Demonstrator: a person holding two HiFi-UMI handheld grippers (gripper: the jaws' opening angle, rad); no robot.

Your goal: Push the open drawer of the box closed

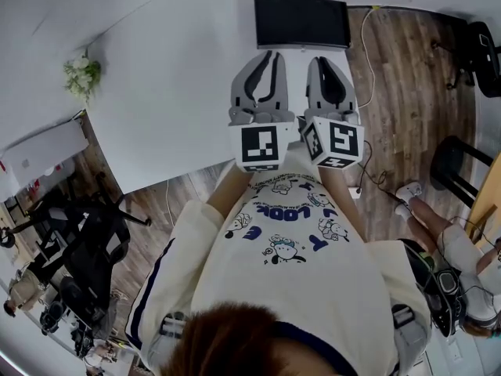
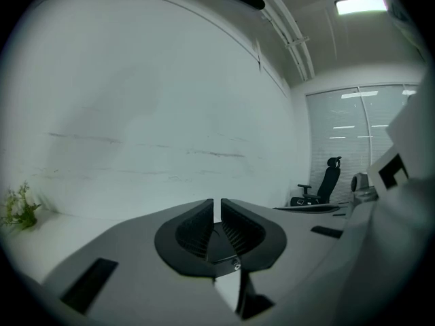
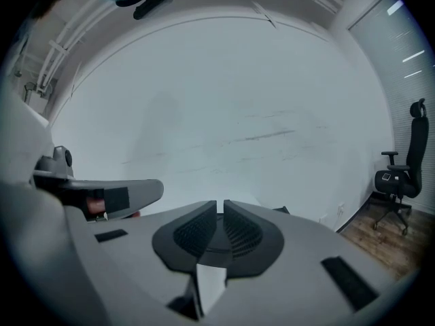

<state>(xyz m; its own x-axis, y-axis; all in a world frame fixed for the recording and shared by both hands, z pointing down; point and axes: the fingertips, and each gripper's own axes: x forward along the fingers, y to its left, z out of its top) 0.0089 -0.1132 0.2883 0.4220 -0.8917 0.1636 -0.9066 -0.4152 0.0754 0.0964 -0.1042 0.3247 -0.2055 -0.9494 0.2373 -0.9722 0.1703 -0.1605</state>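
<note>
A flat black box [image 1: 301, 22] lies at the far edge of the white table [image 1: 172, 92]; whether its drawer is open cannot be told from here. Both grippers are held side by side close to the person's chest, well short of the box and pointing toward it. My left gripper [image 1: 271, 55] [image 2: 217, 202] has its jaws together with nothing between them. Just to its right, my right gripper [image 1: 327, 61] [image 3: 221, 202] is likewise shut and empty. The two gripper views show only the bare white wall beyond the jaws, not the box.
A small potted plant [image 1: 82, 75] [image 2: 20, 209] stands at the table's left corner. Black office chairs [image 1: 86, 257] crowd the floor at the left, and another chair [image 3: 401, 175] stands on the wooden floor at the right. A seated person's legs [image 1: 446, 241] show at the lower right.
</note>
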